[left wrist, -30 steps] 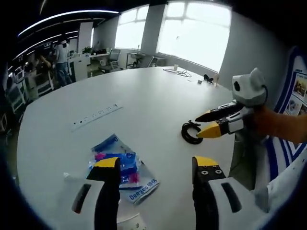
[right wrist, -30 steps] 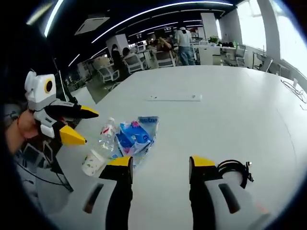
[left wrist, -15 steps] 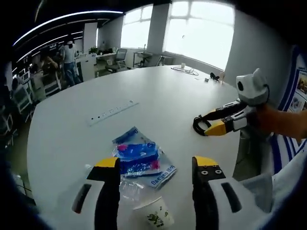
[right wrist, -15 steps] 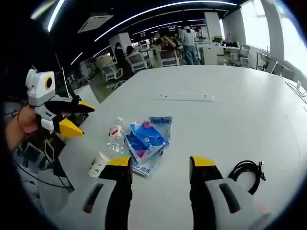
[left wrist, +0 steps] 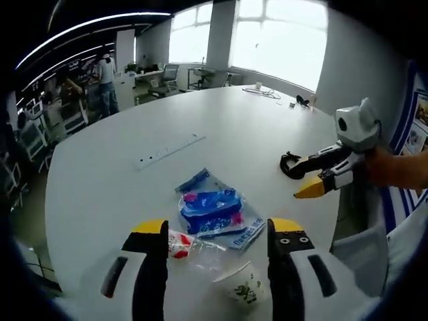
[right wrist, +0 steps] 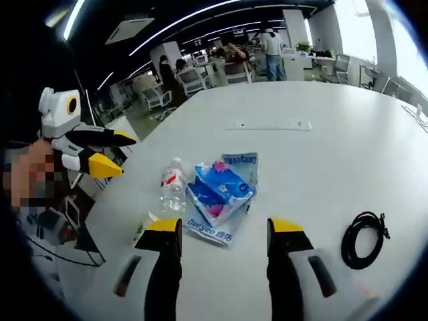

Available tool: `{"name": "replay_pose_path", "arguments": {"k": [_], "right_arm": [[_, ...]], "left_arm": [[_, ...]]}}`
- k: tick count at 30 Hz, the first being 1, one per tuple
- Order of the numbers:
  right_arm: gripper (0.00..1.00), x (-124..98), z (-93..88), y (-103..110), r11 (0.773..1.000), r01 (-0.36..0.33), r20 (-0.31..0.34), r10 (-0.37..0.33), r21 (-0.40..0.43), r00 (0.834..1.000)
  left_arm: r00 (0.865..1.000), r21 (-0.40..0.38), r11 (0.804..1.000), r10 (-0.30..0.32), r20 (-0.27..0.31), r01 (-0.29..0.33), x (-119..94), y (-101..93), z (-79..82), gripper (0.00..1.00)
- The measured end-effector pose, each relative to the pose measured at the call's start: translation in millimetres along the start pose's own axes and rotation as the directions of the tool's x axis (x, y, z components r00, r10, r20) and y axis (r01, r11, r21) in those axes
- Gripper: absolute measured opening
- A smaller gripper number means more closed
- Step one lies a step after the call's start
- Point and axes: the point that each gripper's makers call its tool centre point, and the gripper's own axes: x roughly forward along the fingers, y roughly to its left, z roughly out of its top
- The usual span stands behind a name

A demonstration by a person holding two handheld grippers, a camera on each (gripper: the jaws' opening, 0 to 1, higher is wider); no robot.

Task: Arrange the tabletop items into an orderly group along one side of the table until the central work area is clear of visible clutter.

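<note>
Left gripper (left wrist: 217, 231) jaws wide, empty, above white table (left wrist: 100, 174). Just ahead: white paper cup (left wrist: 242, 289), clear plastic bottle (left wrist: 190, 244), blue plastic packet (left wrist: 215, 210). Right gripper (right wrist: 224, 231) jaws wide, empty; packet ahead-left, black coiled cable (right wrist: 363, 239) beside right jaw.

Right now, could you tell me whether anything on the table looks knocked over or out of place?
Yes: the water bottle and paper cup both lie on their sides beside the blue tissue pack, and a black cable sits loosely coiled apart from them.
</note>
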Motion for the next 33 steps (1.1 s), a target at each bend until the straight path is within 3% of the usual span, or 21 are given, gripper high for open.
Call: {"name": "replay_pose_path", "arguments": {"k": [10, 33], "right_arm": [[0.52, 28, -1.4, 8, 1.000, 0.022, -0.024, -0.022, 0.016, 0.999], [0.44, 68, -10.5, 0, 0.996, 0.078, -0.083, -0.074, 0.042, 0.994]], "left_arm": [[1.000, 0.021, 1.000, -0.005, -0.029, 0.006, 8, 25.3, -4.3, 0.58], [0.987, 0.068, 0.995, -0.069, -0.143, 0.079, 65, 61.4, -20.8, 0.57]]}}
